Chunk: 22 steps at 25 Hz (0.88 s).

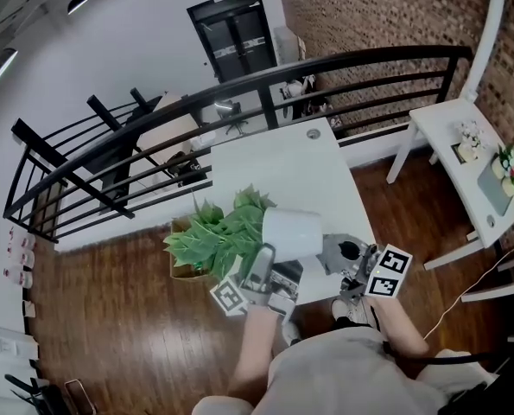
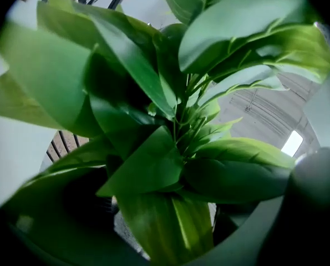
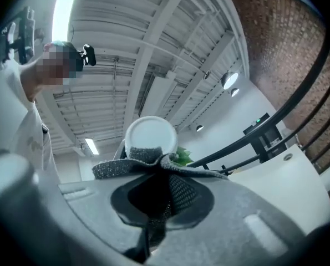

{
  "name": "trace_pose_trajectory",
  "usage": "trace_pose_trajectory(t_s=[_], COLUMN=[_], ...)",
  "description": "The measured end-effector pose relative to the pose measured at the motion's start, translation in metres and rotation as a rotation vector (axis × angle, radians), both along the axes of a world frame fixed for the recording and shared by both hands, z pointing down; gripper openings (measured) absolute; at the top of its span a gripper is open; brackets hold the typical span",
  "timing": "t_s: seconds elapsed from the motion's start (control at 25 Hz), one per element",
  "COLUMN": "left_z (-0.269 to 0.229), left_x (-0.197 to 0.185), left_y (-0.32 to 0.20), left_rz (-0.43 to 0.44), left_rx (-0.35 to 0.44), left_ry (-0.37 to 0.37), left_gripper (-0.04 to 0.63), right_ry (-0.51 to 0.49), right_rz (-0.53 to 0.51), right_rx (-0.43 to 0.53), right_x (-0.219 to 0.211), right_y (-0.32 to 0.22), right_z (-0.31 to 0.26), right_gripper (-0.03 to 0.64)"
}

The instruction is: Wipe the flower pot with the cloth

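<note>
— Which way does the white round flower pot (image 1: 293, 230) lie?
— On its side, held in the air over the near end of the white rectangular table (image 1: 282, 158). Its long axis runs left to right, with the green leaves (image 1: 215, 233) to the left and the flat base to the right.
— The left gripper (image 1: 261, 268)?
— Under the pot, jaws wide and clamped on it. Leaves fill its view.
— And the right gripper (image 1: 350, 266)?
— Clenched on a grey woven cloth (image 3: 153, 168), bunched between its jaws, the cloth's edge at the pot's base.
</note>
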<state>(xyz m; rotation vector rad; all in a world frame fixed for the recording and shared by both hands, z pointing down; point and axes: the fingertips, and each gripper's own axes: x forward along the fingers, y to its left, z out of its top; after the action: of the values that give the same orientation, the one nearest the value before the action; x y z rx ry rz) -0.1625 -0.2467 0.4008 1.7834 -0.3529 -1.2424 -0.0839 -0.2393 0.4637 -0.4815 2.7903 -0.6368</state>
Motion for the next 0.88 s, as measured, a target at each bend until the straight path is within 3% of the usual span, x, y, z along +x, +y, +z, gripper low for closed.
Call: trace_pose_trajectory(t_s=[0.28, 0.52, 0.68, 0.88], left_z=[0.006, 0.004, 0.003, 0.003], left_x=[-0.006, -0.001, 0.002, 0.001], left_y=[0.001, 0.010, 0.016, 0.019], left_rz=[-0.022, 0.015, 0.038, 0.045], left_rx=[-0.016, -0.014, -0.013, -0.017], left_ry=[-0.010, 0.032, 0.058, 0.072], left_gripper=[0.551, 0.549, 0.549, 0.549], right_ry=[0.057, -0.009, -0.026, 0.003], right_rz=[-0.042, 0.022, 0.123, 0.150], right_rx=[0.116, 0.252, 0.210, 0.141], right_x=[-0.008, 0.007, 0.020, 0.024], right_y=[0.028, 0.019, -0.015, -0.018], right_z=[-0.021, -0.062, -0.066, -0.042], right_gripper=[-0.005, -0.005, -0.005, -0.005])
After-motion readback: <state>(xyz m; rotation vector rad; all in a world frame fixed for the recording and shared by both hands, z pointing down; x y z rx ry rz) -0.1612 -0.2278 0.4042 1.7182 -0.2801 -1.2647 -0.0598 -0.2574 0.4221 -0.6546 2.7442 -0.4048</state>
